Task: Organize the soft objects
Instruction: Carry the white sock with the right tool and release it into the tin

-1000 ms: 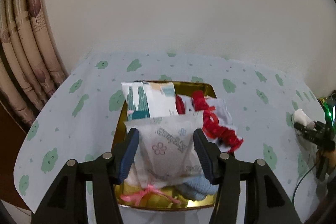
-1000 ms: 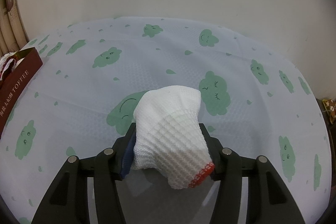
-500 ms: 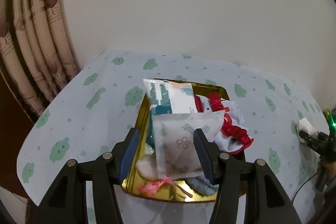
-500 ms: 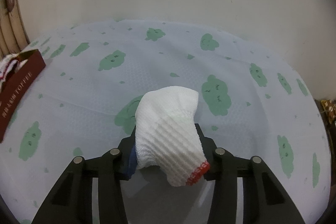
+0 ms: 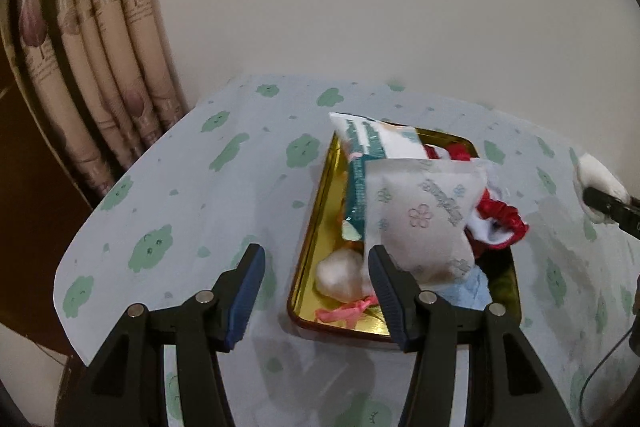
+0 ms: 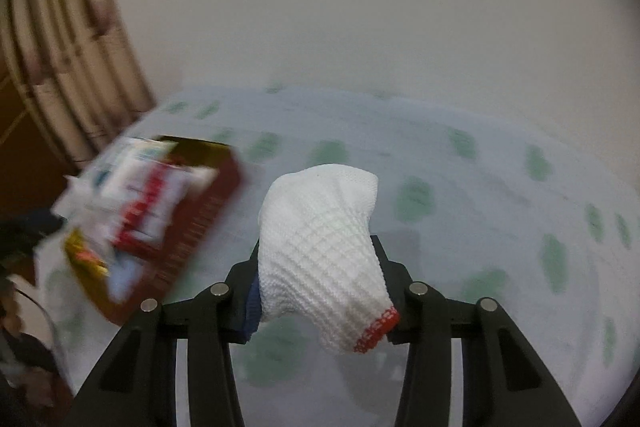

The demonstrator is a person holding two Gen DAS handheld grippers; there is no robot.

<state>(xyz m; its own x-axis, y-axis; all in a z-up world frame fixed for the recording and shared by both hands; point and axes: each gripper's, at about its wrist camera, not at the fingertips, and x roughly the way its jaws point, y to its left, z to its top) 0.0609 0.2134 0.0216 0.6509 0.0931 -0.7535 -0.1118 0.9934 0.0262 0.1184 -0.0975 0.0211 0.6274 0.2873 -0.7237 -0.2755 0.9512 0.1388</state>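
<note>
A gold-lined tin (image 5: 316,211) holds a flower-printed white packet (image 5: 424,215), a teal tissue pack (image 5: 372,143), a red scrunchie (image 5: 500,223), a white cotton ball (image 5: 340,275), a pink ribbon (image 5: 344,313) and pale blue cloth (image 5: 472,291). My left gripper (image 5: 316,291) hangs open and empty over the tin's near left corner. My right gripper (image 6: 320,259) is shut on a white knitted glove with a red cuff (image 6: 320,227), held above the tablecloth. The blurred tin (image 6: 196,227) lies to its left. From the left wrist, the right gripper (image 5: 600,201) and glove (image 5: 596,175) show at the far right edge.
A tablecloth with green cloud prints (image 5: 180,207) covers the table, whose edge runs along the left and near side. Pleated curtains (image 5: 100,67) hang at the left, a plain wall behind. A thin cable (image 5: 600,367) trails at the right.
My left gripper has drawn back and leftward off the white packet, which stays in the tin. My right gripper closed tighter on the glove, lifted it and swung left, bringing the tin into view.
</note>
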